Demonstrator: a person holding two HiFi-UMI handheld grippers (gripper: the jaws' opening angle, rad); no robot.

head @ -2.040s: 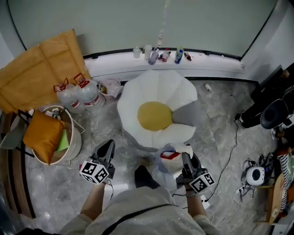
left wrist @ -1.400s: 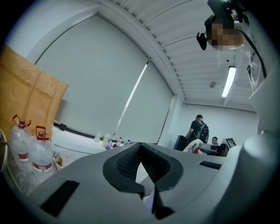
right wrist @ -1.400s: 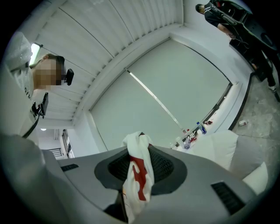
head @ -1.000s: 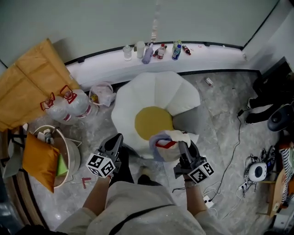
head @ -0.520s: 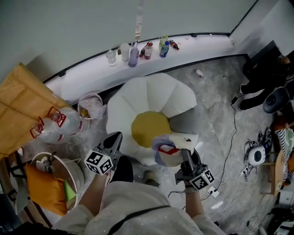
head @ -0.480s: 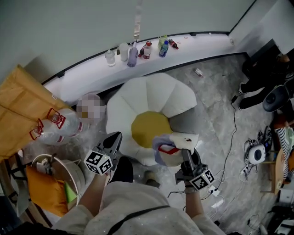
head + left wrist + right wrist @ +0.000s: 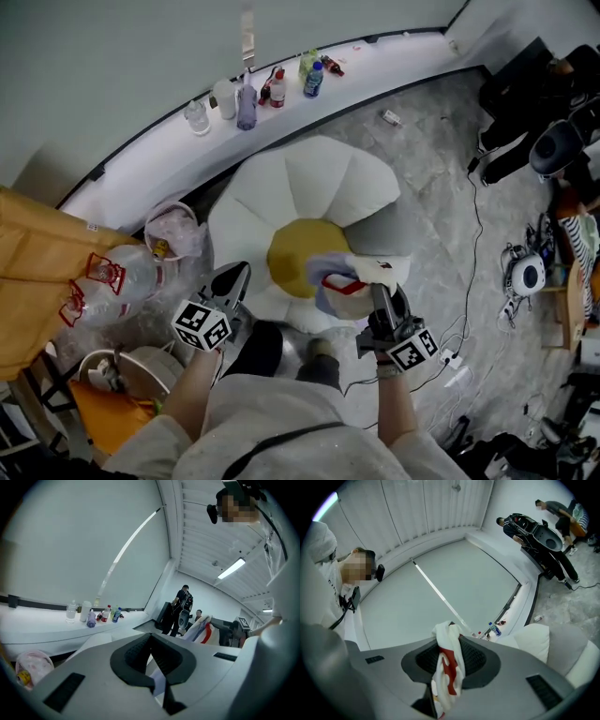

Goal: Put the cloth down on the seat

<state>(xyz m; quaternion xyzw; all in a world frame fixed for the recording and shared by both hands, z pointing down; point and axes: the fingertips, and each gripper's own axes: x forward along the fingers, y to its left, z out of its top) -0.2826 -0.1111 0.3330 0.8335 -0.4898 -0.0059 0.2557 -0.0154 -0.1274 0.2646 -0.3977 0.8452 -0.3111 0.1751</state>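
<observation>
The seat (image 7: pixel 309 183) is a white flower-shaped cushion with a yellow centre (image 7: pixel 298 255), lying on the floor ahead of me. My right gripper (image 7: pixel 379 294) is shut on a bunched white cloth (image 7: pixel 349 279) with red and bluish patches. The cloth hangs over the seat's near right petals, just beside the yellow centre. In the right gripper view the cloth (image 7: pixel 447 667) fills the gap between the jaws of the right gripper (image 7: pixel 449 641). My left gripper (image 7: pixel 232 277) is shut with nothing in it, at the seat's near left edge. In the left gripper view the left gripper (image 7: pixel 151 637) points past the cloth (image 7: pixel 201 632).
Several bottles (image 7: pixel 247 96) stand on the curved white ledge behind the seat. Plastic-wrapped water jugs (image 7: pixel 117 281) and a bag (image 7: pixel 173 230) sit at the left. Cables and a power strip (image 7: pixel 450 356) trail on the floor at the right. People stand farther off (image 7: pixel 182 605).
Both grippers have come forward toward the seat. The cloth, earlier short of the cushion, now hangs over its near petals beside the yellow centre. The right grip is unchanged.
</observation>
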